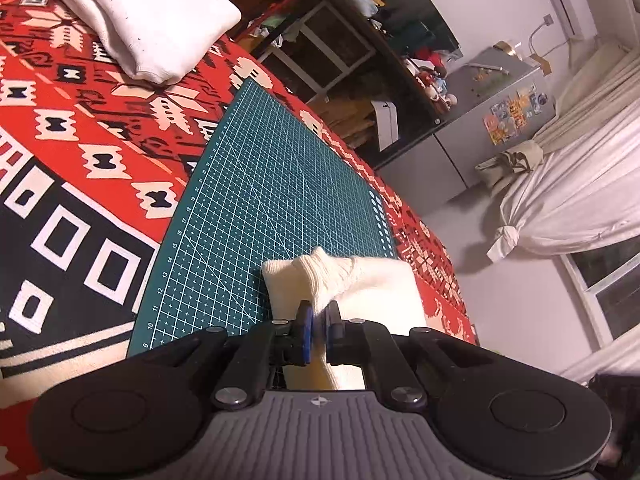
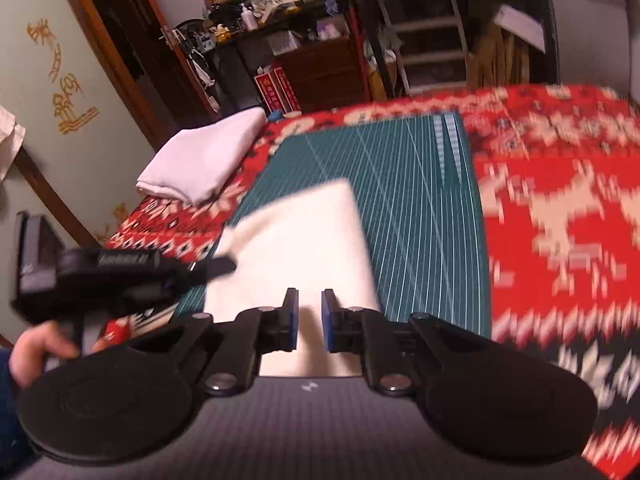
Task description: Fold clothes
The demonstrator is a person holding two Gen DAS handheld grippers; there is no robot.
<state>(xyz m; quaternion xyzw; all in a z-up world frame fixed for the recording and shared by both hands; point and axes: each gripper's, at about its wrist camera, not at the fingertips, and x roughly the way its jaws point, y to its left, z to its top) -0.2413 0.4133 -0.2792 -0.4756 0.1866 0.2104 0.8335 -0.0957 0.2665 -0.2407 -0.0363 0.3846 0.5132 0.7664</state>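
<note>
looks about midway through folding a small cream knit piece (image 1: 362, 280), some kind of small garment, can't tell exactly what. lying on the green cutting mat (image 1: 280, 184) near its close edge, already doubled into a thick rectangle judging by the neat square corner in the right wrist view. one white garment (image 1: 140, 20) already folded and parked off the mat at the far corner of the red patterned surface (image 1: 80, 120), so at least one item seems done. probably one more fold or a tidy-up left on the cream piece, then a move over to the finished one, but that's a guess. left gripper (image 1: 318, 322) angled down at the near edge of the cloth, jaws pinched together on a bunched-up tuft of the knit, with the fabric puckering up right in front of the blue pads. in the right wrist view the same tool shows up as a dark blurry shape coming in from the left side, a hand (image 2: 38, 350) wrapped around its handle, tip touching the left edge of the cloth. right gripper (image 2: 310, 320) hanging over the near end of the cloth, also tilted down, jaws a little apart with cream fabric visible through the gap but nothing squeezed between the pads as far as can be told. right view heavily smeared, so finer details over there not readable.
</note>
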